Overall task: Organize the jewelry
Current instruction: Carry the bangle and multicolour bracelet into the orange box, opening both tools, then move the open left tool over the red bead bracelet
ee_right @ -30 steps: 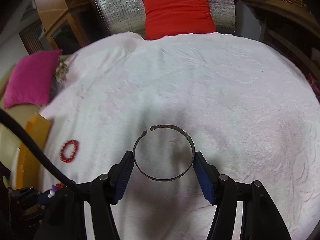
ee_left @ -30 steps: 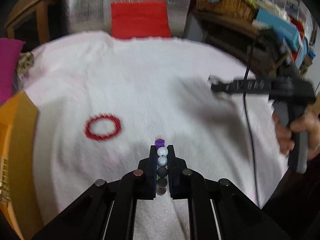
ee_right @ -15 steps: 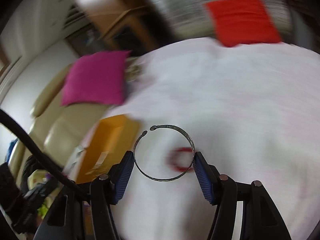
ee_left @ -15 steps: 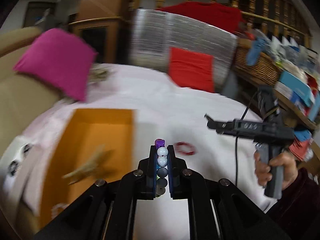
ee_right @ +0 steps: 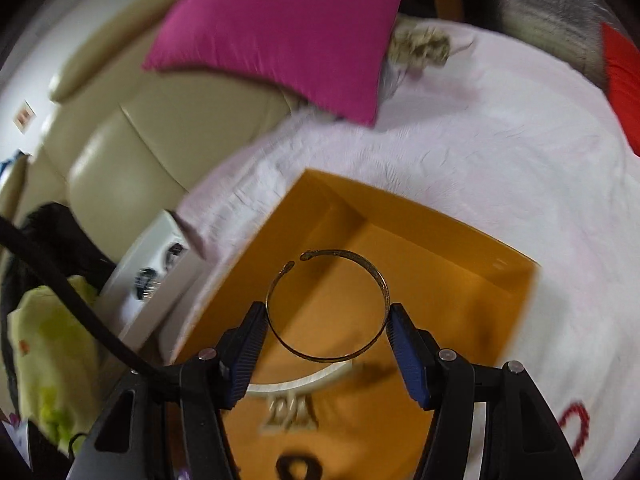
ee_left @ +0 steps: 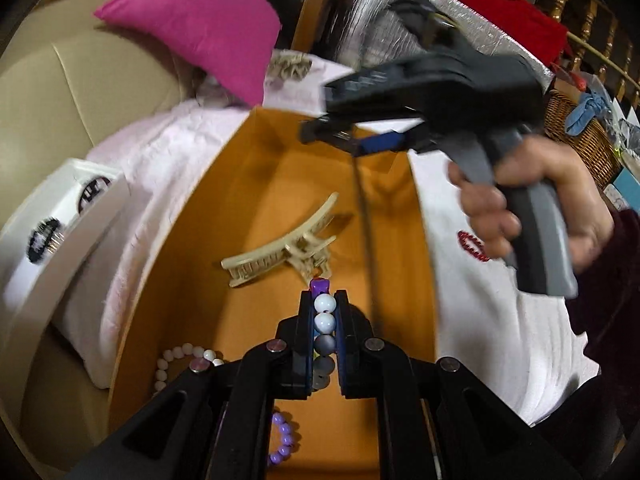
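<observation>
Hovering over the orange box (ee_left: pixel 256 184), our left tongs (ee_left: pixel 325 312) pinch a bead bracelet (ee_left: pixel 324 322); right tongs (ee_right: pixel 326 330) clamp a metal bangle (ee_right: pixel 384 284).

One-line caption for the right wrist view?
Right gripper holds a thin open metal bangle between its jaws above the orange box.

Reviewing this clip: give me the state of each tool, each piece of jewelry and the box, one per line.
Left tool: shut on a bead string.
Right tool: clamped on an open bangle, over the box.
Orange box: open, lidless.
Hair claw: lying in the box.
White bracelet: in the box.
Purple bracelet: in the box.
Red bracelet: outside, on the white cloth.
</observation>
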A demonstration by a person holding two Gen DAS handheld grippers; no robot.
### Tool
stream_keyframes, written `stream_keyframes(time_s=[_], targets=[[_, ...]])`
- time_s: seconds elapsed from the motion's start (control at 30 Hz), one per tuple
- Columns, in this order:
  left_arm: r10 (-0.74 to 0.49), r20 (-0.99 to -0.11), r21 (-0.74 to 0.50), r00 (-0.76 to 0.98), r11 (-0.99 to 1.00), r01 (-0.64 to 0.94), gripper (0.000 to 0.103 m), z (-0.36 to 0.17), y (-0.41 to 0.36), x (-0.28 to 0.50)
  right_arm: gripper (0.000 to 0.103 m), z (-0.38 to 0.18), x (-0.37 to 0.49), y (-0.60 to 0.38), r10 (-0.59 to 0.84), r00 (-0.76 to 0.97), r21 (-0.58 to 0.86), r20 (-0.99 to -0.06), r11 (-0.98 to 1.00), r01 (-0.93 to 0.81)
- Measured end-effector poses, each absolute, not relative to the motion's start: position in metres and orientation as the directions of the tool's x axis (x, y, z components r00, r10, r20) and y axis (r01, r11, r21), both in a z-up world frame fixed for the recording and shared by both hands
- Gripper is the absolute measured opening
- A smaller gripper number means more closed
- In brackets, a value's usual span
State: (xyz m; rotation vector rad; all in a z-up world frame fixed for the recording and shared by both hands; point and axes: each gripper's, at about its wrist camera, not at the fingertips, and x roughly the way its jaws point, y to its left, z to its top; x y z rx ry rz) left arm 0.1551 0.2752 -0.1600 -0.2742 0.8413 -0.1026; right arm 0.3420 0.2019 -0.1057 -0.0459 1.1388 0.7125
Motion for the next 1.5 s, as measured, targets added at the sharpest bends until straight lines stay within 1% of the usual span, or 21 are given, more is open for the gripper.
stream_keyframes(time_s=[0.17, 0.27, 0.33, 0.37, 0.43, 0.47, 0.5, 0.53, 0.63, 0.7, 0.8, 0.9, 1.03, 1.1, 1.33, 1.4, 1.47, 1.5], targets=[[-0.2, -0.754, -0.289, 0.626, 0.956, -0.043, 0.01, -0.18, 0.287, 0.166, 0.064, -0.145, 0.365, 0.229, 0.41, 0.158, 0.27, -0.898, 0.799, -0.537], [-0.176, -0.778, -0.271, 0.603, 0.96, -0.068, 0.01, -0.187, 0.292, 0.17, 0.066, -0.157, 0.369, 0.237, 0.394, 0.139, 0.265, -0.909, 0.801, -0.537], [-0.158, -0.791, -0.26, 0.591, 0.961, -0.091, 0.011, -0.192, 0.296, 0.171, 0.066, -0.16, 0.372, 0.24, 0.384, 0.131, 0.264, -0.914, 0.808, -0.526], [-0.153, -0.794, -0.255, 0.588, 0.962, -0.094, 0.013, -0.193, 0.296, 0.17, 0.067, -0.16, 0.373, 0.24, 0.392, 0.125, 0.275, -0.912, 0.806, -0.524], [-0.142, -0.795, -0.249, 0.59, 0.963, -0.104, 0.027, -0.189, 0.297, 0.168, 0.068, -0.154, 0.372, 0.231, 0.431, 0.123, 0.315, -0.894, 0.801, -0.509], [-0.138, -0.787, -0.249, 0.601, 0.963, -0.105, 0.04, -0.185, 0.297, 0.165, 0.068, -0.15, 0.371, 0.226, 0.447, 0.128, 0.33, -0.885, 0.799, -0.503], [-0.131, -0.776, -0.248, 0.617, 0.963, -0.107, 0.049, -0.179, 0.297, 0.162, 0.068, -0.144, 0.369, 0.22, 0.464, 0.133, 0.345, -0.876, 0.795, -0.498], [-0.123, -0.766, -0.245, 0.631, 0.963, -0.109, 0.05, -0.174, 0.297, 0.159, 0.068, -0.133, 0.366, 0.207, 0.494, 0.148, 0.369, -0.857, 0.788, -0.494], [-0.11, -0.731, -0.244, 0.673, 0.964, -0.107, 0.051, -0.154, 0.294, 0.147, 0.068, -0.102, 0.354, 0.169, 0.546, 0.217, 0.393, -0.809, 0.778, -0.491], [-0.107, -0.714, -0.242, 0.692, 0.965, -0.102, 0.051, -0.143, 0.29, 0.143, 0.068, -0.078, 0.34, 0.122, 0.553, 0.281, 0.386, -0.785, 0.79, -0.477], [-0.101, -0.68, -0.224, 0.726, 0.972, -0.074, 0.051, -0.12, 0.268, 0.135, 0.068, -0.052, 0.318, 0.048, 0.545, 0.361, 0.374, -0.756, 0.814, -0.445], [-0.125, -0.657, -0.211, 0.743, 0.977, -0.022, 0.052, -0.103, 0.239, 0.134, 0.068, -0.037, 0.29, -0.032, 0.5, 0.43, 0.348, -0.752, 0.854, -0.386], [-0.166, -0.636, -0.193, 0.754, 0.98, 0.054, 0.053, -0.086, 0.199, 0.14, 0.068, -0.032, 0.253, -0.123, 0.438, 0.486, 0.339, -0.757, 0.898, -0.281], [-0.179, -0.621, -0.171, 0.763, 0.981, 0.091, 0.057, -0.081, 0.175, 0.136, 0.068, -0.033, 0.232, -0.167, 0.411, 0.503, 0.348, -0.76, 0.911, -0.22], [-0.234, -0.646, -0.137, 0.727, 0.972, 0.191, 0.057, -0.094, 0.112, 0.138, 0.068, -0.032, 0.172, -0.267, 0.351, 0.573, 0.377, -0.74, 0.923, -0.079], [-0.241, -0.654, -0.121, 0.717, 0.969, 0.216, 0.058, -0.1, 0.094, 0.141, 0.069, -0.033, 0.155, -0.288, 0.3, 0.601, 0.343, -0.741, 0.938, -0.045], [-0.242, -0.663, -0.105, 0.709, 0.967, 0.232, 0.059, -0.105, 0.078, 0.145, 0.07, -0.04, 0.144, -0.3, 0.228, 0.618, 0.279, -0.752, 0.96, -0.015], [-0.241, -0.67, -0.097, 0.703, 0.966, 0.239, 0.059, -0.108, 0.07, 0.147, 0.07, -0.046, 0.143, -0.304, 0.217, 0.616, 0.269, -0.757, 0.963, -0.008]])
